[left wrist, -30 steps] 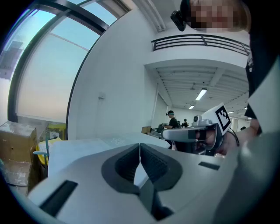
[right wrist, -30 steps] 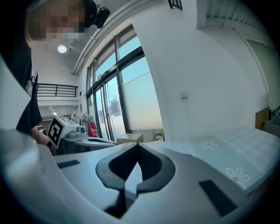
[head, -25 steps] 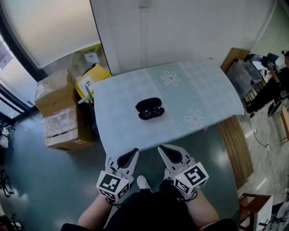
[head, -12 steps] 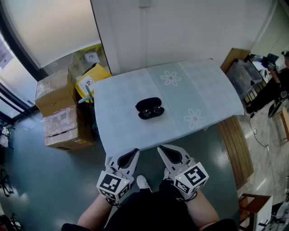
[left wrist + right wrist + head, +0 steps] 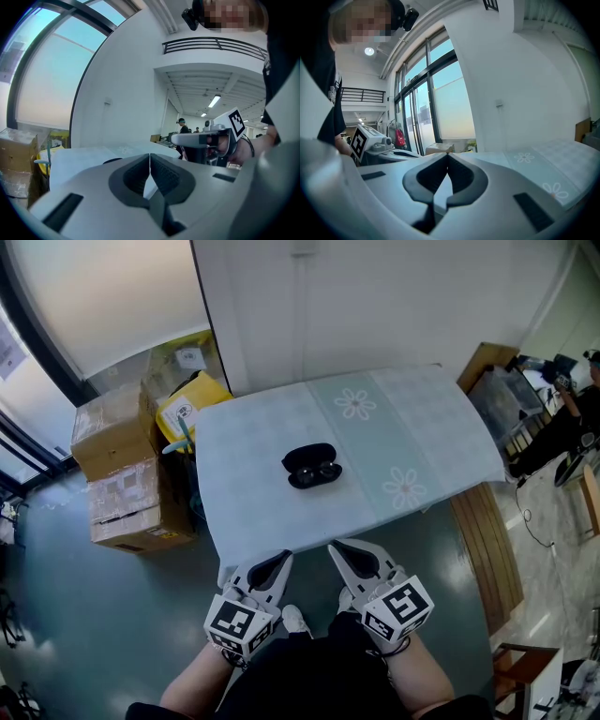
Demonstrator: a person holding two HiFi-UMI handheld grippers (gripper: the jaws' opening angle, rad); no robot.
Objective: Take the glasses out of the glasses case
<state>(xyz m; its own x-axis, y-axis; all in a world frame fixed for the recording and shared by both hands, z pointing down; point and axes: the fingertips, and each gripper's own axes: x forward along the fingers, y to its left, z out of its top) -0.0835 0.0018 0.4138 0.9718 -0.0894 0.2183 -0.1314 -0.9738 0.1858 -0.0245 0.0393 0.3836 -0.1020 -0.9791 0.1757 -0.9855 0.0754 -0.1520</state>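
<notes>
Glasses case [image 5: 312, 466] lay open mid-table [image 5: 427, 423], glasses [image 5: 317, 473] inside. Left gripper [image 5: 279, 561] and right gripper [image 5: 339, 551] hovered off near edge, jaws together, empty. Best approach: open both, left steadying case, right pinching frame gently.

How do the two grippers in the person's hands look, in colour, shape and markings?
The left gripper and the right gripper are alike: light grey bodies that taper to two pointed jaws lined with dark ribbed pads. Each carries a white cube with black square markers at its rear. No cables show. The person wears dark clothes; no sleeves cover the forearms.
</notes>
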